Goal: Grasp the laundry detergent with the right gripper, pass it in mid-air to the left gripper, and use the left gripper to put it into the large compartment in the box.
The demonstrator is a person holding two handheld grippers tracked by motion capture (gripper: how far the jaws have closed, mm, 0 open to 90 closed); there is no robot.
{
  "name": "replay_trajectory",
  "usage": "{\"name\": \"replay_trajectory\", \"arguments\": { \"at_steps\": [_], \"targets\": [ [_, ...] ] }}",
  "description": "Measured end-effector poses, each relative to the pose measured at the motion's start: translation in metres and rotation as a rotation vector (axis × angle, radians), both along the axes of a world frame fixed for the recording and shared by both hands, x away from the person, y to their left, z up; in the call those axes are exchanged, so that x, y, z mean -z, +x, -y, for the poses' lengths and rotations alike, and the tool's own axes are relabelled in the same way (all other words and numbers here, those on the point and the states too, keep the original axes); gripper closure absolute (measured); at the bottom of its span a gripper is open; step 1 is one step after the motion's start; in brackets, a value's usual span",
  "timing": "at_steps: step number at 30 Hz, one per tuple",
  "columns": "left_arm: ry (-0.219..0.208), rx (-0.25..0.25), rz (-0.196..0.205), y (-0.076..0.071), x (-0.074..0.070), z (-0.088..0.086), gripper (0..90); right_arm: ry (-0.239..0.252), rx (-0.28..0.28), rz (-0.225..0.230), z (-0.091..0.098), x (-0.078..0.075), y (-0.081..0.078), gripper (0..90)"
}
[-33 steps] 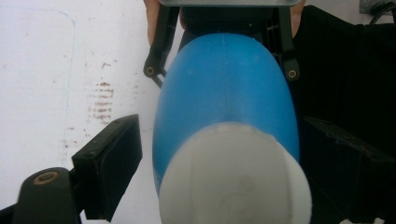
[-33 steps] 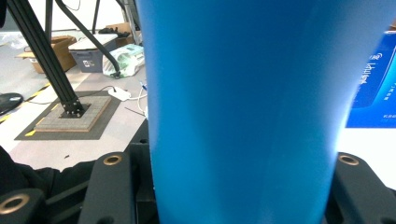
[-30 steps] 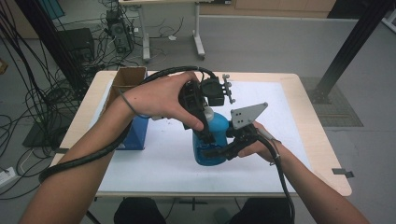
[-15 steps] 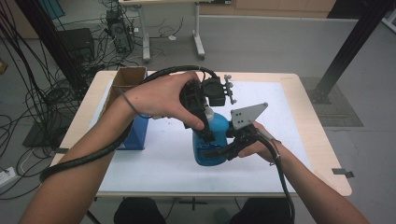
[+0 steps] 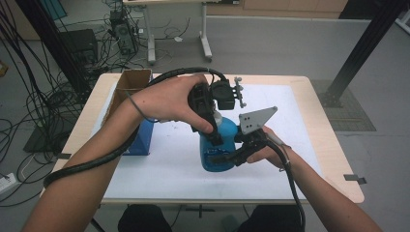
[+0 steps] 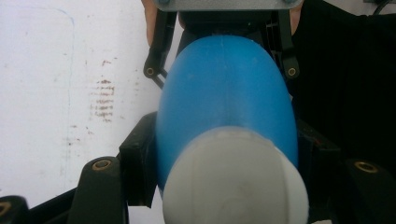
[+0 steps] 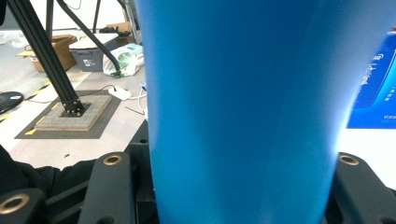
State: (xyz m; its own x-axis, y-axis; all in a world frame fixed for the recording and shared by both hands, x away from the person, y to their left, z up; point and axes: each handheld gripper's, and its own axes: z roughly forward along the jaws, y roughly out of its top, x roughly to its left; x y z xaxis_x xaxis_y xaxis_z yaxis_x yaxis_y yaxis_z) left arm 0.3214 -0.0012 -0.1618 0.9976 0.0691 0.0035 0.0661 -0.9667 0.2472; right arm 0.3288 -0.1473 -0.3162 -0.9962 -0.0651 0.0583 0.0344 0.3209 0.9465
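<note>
A blue bottle (image 5: pixel 220 145) stands upright at the centre of the high view, on the white sheet (image 5: pixel 159 169) that covers the counter (image 5: pixel 329 140). The left tongs (image 5: pixel 212 137) come down from above and have just been closing; in the left gripper view their jaws press on both sides of the bottle's upper part, just below its white cap (image 6: pixel 233 182). The right tongs (image 5: pixel 225 157) reach in from the right of the frame and are clamped on the bottle's lower body, which sits between the jaws in the right gripper view. A blue box (image 5: pixel 142 137) lies left of the bottle, with an open cardboard box (image 5: pixel 130 82) above it in the frame
</note>
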Motion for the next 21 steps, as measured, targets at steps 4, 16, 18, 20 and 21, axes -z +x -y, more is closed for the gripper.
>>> {"name": "replay_trajectory", "arguments": {
  "at_steps": [4, 16, 18, 20, 21],
  "targets": [
    [0.015, -0.007, 0.001, -0.0004, 0.0002, 0.0011, 37.5, -0.004, 0.000, 0.004, -0.0001, 0.0000, 0.0004, 43.4],
    [-0.002, 0.002, 0.008, -0.0004, 0.0010, 0.0014, 37.5, -0.002, 0.000, 0.006, 0.0005, 0.0008, 0.0004, 43.4],
    [-0.005, 0.004, 0.012, -0.0004, 0.0007, 0.0017, 37.6, -0.001, 0.002, 0.006, 0.0010, 0.0005, 0.0006, 43.4],
    [-0.002, 0.004, 0.011, -0.0004, 0.0005, 0.0021, 37.5, 0.000, 0.003, 0.007, 0.0014, 0.0002, 0.0006, 43.4],
    [0.000, 0.005, 0.012, -0.0005, 0.0004, 0.0024, 37.5, -0.001, 0.002, 0.007, 0.0015, 0.0002, 0.0006, 43.4]
  ]
}}
